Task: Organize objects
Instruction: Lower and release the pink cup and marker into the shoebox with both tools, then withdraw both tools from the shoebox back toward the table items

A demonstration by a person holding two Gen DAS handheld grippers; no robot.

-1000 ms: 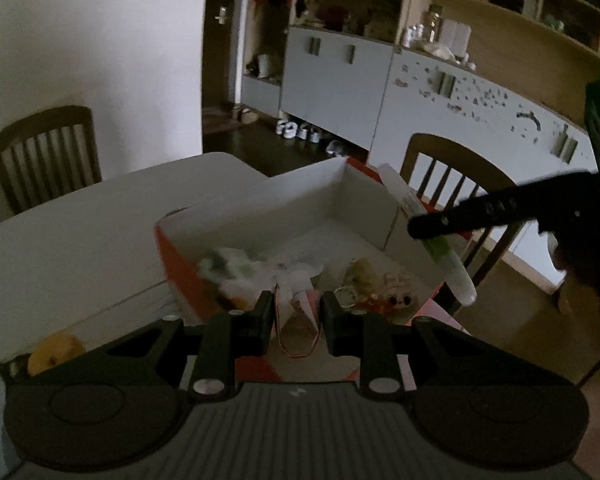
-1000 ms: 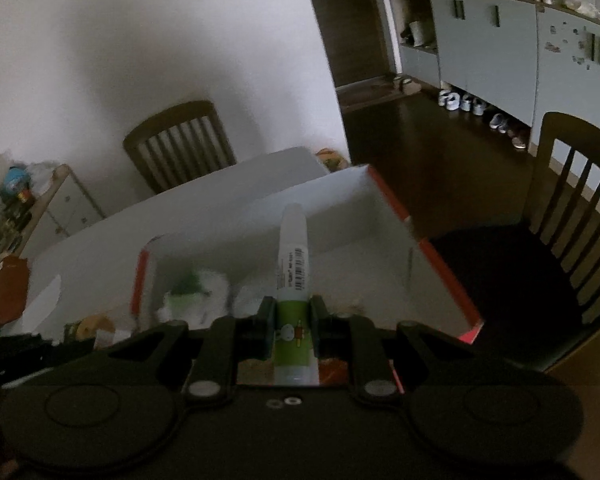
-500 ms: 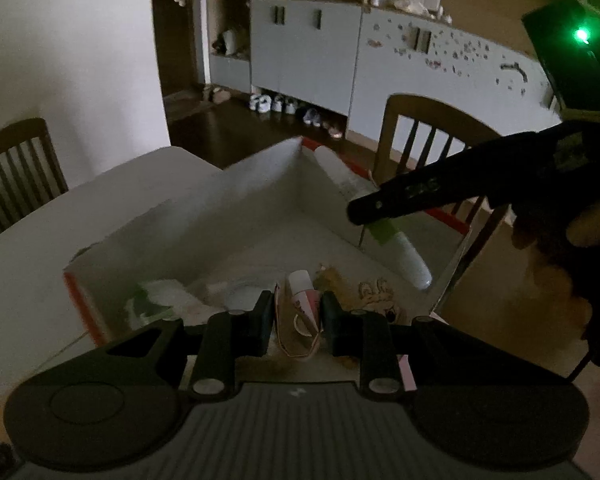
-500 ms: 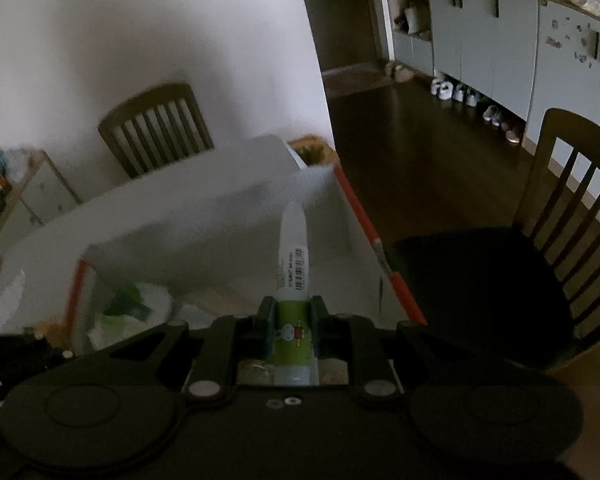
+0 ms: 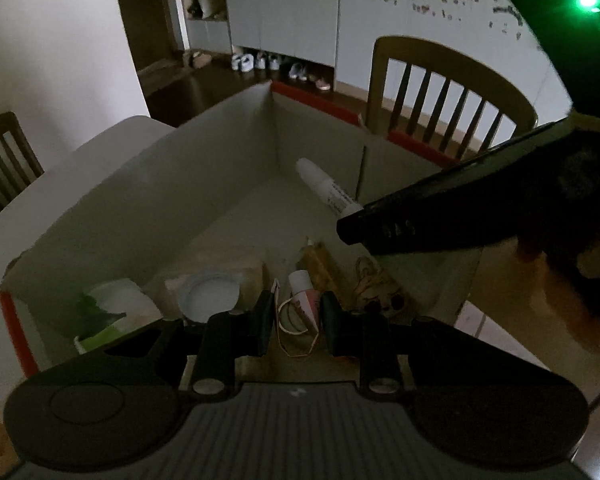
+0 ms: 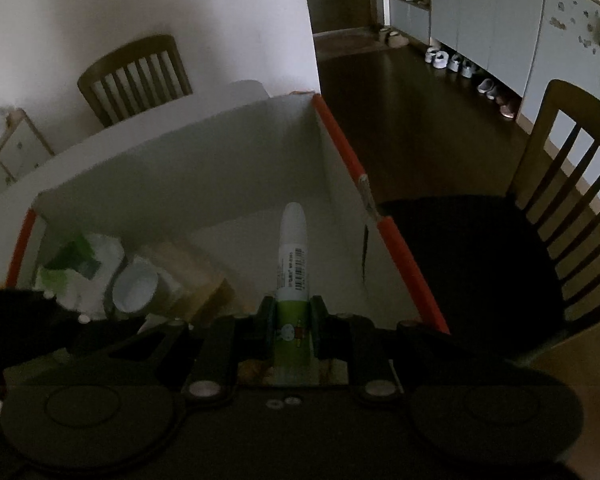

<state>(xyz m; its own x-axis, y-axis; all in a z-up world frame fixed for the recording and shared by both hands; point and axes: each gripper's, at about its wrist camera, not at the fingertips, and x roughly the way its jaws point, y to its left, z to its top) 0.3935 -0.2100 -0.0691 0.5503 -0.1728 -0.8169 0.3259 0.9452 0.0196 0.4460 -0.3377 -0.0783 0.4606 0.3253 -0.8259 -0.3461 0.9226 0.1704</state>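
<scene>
Box (image 5: 204, 184) holds cups, tubes, tissue packet (image 6: 80, 264).

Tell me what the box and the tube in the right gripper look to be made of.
Box: probably cardboard, matte white inside with red edges; thin flat walls creased at the corners. Tube held by the right gripper: likely smooth plastic, white with a green printed label and barcode.

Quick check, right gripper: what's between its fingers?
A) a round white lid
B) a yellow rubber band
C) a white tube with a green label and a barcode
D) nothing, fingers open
C: in the right wrist view the right gripper is clamped on the green-labelled lower part of the white tube with a green label and a barcode, whose white tip points over the open white cardboard box with red edges.
</scene>
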